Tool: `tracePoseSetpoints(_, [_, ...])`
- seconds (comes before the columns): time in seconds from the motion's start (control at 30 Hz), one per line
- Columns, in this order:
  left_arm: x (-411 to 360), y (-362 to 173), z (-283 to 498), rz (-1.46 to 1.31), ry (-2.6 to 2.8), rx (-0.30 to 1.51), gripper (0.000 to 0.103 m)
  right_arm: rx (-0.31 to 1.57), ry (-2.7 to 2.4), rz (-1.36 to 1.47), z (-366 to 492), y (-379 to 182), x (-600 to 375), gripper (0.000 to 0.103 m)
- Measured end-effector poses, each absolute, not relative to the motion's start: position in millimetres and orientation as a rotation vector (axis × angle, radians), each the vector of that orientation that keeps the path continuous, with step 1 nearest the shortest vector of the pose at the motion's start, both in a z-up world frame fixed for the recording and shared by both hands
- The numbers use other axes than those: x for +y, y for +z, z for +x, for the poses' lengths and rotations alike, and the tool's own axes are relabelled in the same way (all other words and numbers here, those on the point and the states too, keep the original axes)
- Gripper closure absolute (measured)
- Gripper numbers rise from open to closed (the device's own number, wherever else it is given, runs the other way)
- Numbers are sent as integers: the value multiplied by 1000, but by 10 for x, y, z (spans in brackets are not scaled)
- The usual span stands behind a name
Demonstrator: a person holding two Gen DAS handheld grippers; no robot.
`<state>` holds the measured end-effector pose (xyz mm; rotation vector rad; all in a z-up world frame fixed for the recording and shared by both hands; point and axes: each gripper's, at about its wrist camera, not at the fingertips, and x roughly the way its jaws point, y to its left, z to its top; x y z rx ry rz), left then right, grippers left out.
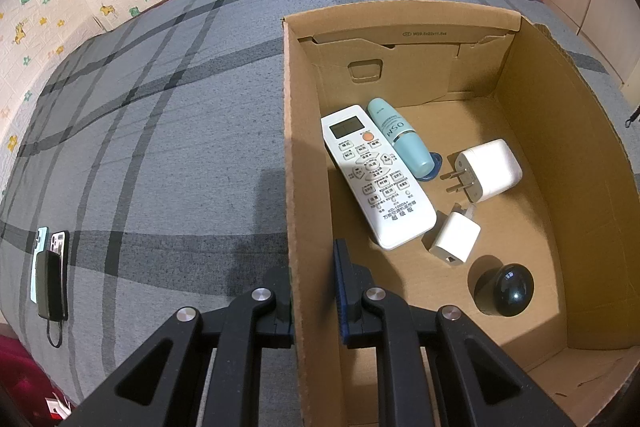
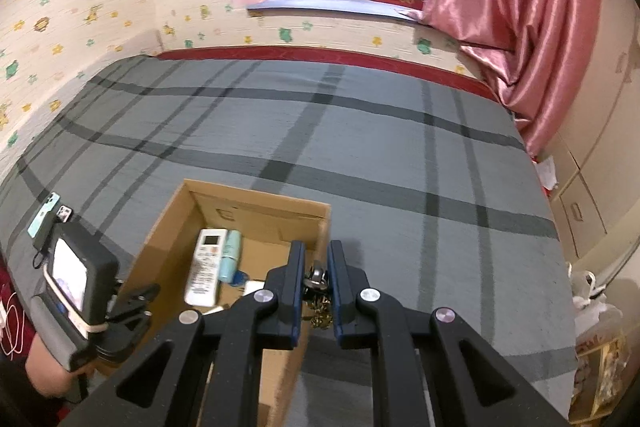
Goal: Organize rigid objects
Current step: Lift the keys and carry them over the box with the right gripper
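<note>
The cardboard box (image 1: pixel 532 155) sits on the grey plaid bed, and everything is best placed against it. The left gripper (image 1: pixel 314 287) is clamped on the box's near-left wall, one finger outside and one inside, steadying it. Above the box's right wall, the right gripper (image 2: pixel 315 279) is closed on a small metal bunch, keys on a ring (image 2: pixel 318 287) as far as I can judge, with brassy pieces dangling below the pinch. That bunch looks hard, fairly light and loose-jointed, so it should swing and rattle; the ring seems the sensible place to hold, since smooth metal could slip between flat pads. Inside the box, a white remote (image 1: pixel 376 175) lies along the left side with a pale blue bottle (image 1: pixel 402 143) touching it, two white plug adapters (image 1: pixel 490 169) sit toward the middle, and a dark round knob (image 1: pixel 508 289) rests nearest the front wall.
</note>
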<state>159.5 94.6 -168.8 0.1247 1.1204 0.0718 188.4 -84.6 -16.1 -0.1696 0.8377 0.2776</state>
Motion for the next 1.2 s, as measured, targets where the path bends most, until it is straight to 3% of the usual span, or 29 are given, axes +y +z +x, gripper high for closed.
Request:
tracePoseSetpoints(0.4, [957,-1692,1596,119,68,1121,88,899,380,-218,1850,-500,-277,93])
tracePoseSetpoints(1.2, [957,-1700,1590,119,67,1117,88,1249,392,-265,2102,-1748,140,92])
